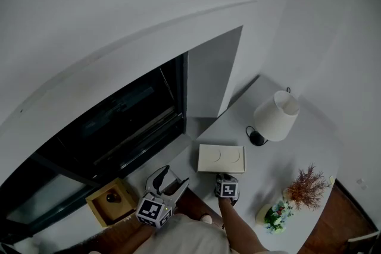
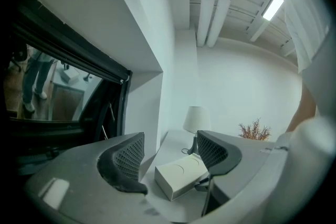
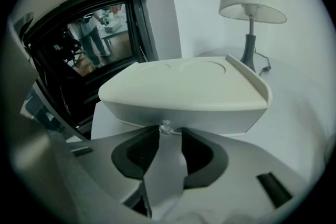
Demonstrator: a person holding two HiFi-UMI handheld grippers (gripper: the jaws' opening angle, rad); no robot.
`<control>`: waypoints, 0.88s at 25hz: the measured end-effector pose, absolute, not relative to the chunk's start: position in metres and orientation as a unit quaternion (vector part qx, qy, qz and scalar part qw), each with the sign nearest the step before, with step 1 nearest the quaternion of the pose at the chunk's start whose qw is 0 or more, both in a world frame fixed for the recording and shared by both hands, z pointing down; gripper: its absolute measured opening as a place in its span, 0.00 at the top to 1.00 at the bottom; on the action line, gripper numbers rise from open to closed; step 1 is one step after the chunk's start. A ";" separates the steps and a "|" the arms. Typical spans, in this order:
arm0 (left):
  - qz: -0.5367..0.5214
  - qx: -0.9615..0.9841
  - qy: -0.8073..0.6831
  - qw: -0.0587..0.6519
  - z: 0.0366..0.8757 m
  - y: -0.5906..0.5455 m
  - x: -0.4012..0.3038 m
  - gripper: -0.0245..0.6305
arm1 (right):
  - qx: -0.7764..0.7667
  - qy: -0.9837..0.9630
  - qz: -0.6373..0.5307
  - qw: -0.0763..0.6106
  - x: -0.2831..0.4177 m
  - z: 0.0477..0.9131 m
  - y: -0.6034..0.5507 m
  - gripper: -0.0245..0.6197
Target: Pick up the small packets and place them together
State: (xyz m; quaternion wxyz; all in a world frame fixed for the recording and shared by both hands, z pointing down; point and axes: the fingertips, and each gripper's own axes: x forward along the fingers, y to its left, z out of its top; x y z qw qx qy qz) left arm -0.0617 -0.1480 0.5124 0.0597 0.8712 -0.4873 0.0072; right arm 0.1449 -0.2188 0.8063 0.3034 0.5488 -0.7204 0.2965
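Note:
A shallow white box [image 1: 221, 158] with two round dimples in its lid lies on the white table [image 1: 309, 140]. Its front carries a small clear knob [image 3: 166, 127]. My right gripper [image 3: 169, 136] reaches up to the box's [image 3: 184, 86] front, its jaws drawn narrow on that knob. In the head view the right gripper [image 1: 227, 179] touches the box's near edge. My left gripper [image 1: 166, 182] hovers to the left of the box, open, with nothing between its jaws. In its own view the left gripper [image 2: 168, 160] frames the box [image 2: 181, 174] farther off. No small packets show in any view.
A white table lamp [image 1: 275, 116] stands behind the box to the right, with its cord on the table. A dried brown plant [image 1: 306, 186] and a small flower bunch [image 1: 275, 214] sit near the right front. A yellow wooden tray [image 1: 110, 200] lies at left under the dark window [image 1: 119, 122].

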 end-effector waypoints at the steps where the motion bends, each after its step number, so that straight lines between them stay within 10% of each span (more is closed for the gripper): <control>1: 0.008 0.871 -0.488 0.061 0.513 -0.147 -0.063 0.50 | 0.553 -0.717 0.292 0.309 0.146 0.806 -0.219 0.78; 22: 0.027 0.900 -0.429 0.074 0.527 -0.136 -0.021 0.50 | 0.490 -0.727 0.388 0.284 0.131 0.825 -0.097 0.86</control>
